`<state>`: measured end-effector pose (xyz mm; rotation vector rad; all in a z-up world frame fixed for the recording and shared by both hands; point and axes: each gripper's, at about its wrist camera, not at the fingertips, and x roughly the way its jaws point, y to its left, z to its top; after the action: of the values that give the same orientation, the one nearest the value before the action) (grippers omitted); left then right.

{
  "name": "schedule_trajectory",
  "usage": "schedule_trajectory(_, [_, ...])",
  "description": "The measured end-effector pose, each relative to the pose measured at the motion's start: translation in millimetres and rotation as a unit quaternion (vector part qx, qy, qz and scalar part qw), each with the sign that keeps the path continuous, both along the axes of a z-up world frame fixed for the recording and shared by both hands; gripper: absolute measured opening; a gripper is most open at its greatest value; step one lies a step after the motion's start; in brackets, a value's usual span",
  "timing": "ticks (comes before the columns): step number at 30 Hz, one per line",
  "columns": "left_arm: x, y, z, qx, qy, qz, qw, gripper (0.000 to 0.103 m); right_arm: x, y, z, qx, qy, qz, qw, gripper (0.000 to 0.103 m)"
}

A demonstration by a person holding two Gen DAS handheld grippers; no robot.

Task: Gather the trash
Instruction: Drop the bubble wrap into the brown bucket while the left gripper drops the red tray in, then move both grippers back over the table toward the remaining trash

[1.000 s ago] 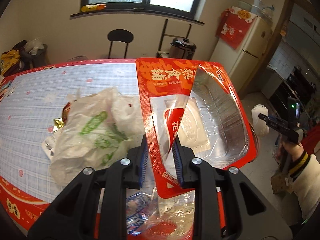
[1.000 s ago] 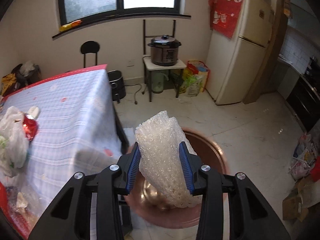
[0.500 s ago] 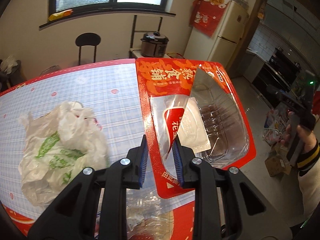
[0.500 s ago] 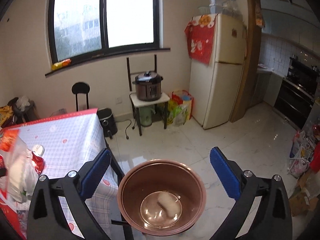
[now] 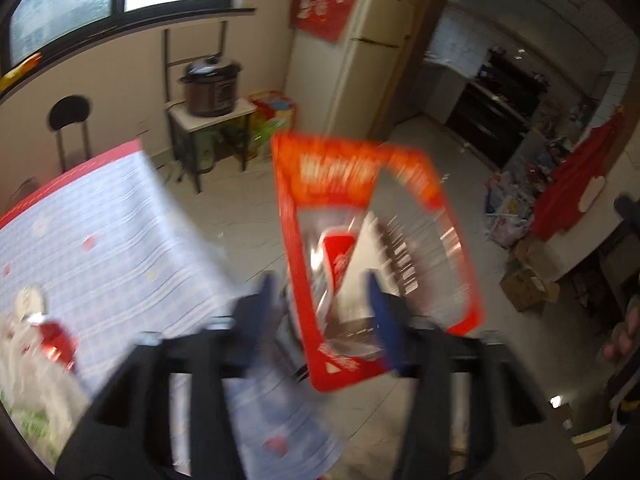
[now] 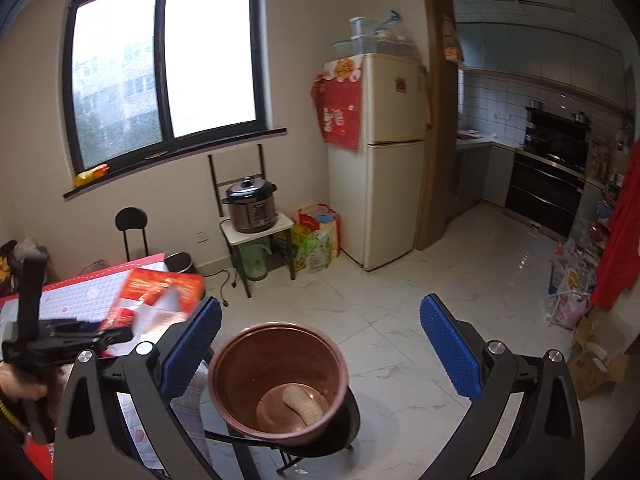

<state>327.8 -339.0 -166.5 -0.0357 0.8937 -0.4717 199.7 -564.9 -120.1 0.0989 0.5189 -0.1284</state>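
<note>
Pale marble floor tiles (image 6: 400,312) run from the dining corner to the kitchen, under a dark-framed window (image 6: 164,68) and a cream fridge (image 6: 384,160).

At the left of the right wrist view, the table (image 6: 84,300) with its blue checked cloth carries the left gripper (image 6: 120,334), seen side-on with the red food package (image 6: 156,296) standing up from its tip. Right of that, the right gripper (image 6: 320,344) spreads its blue pads (image 6: 192,348) wide with nothing between them. Below and between them sits the copper-coloured bin (image 6: 276,380), just off the table edge, with a pale wad of bubble wrap (image 6: 302,402) lying on its bottom.

The left wrist view is heavily blurred. At its far left, a white plastic bag (image 5: 32,380) lies on the cloth beside a small red wrapper (image 5: 56,340). Further right, the package (image 5: 372,256) rises between the left gripper's (image 5: 324,316) blue fingers (image 5: 264,308), which stand visibly apart on either side of it; whether they touch it I cannot tell. The package hangs beyond the table edge, above the floor.
</note>
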Motion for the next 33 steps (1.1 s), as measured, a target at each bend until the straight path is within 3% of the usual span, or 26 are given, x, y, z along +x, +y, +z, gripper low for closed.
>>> schedule_trajectory(1, [4, -8, 5, -0.007, -0.011, -0.001, 0.9999, 0.095, -4, -6, 1, 0.001, 0.0, -0.01, 1.0, 0.098])
schedule_trajectory(7, [1, -11, 35, -0.039, -0.039, -0.013, 0.9984, 0.097, -28, -23, 4, 0.021, -0.013, -0.041, 0.999, 0.098])
schedule_trajectory(13, [-31, 48, 58, -0.043, -0.065, 0.031, 0.9964, 0.097, -34, -10, 1, 0.031, -0.013, -0.037, 0.999, 0.098])
schedule_trajectory(18, [-72, 131, 79, -0.032, -0.102, 0.093, 0.9899, 0.097, -26, 20, 3, 0.041, -0.012, -0.006, 0.999, 0.098])
schedule_trajectory(27, [-170, 305, 101, -0.005, -0.131, 0.252, 0.959, 0.097, -12, 123, 4, 0.057, -0.002, 0.084, 0.995, 0.098])
schedule_trajectory(33, [-230, 391, 96, -0.003, -0.145, 0.315, 0.9379, 0.097, -18, 207, 2, 0.06, 0.018, 0.154, 0.986, 0.098])
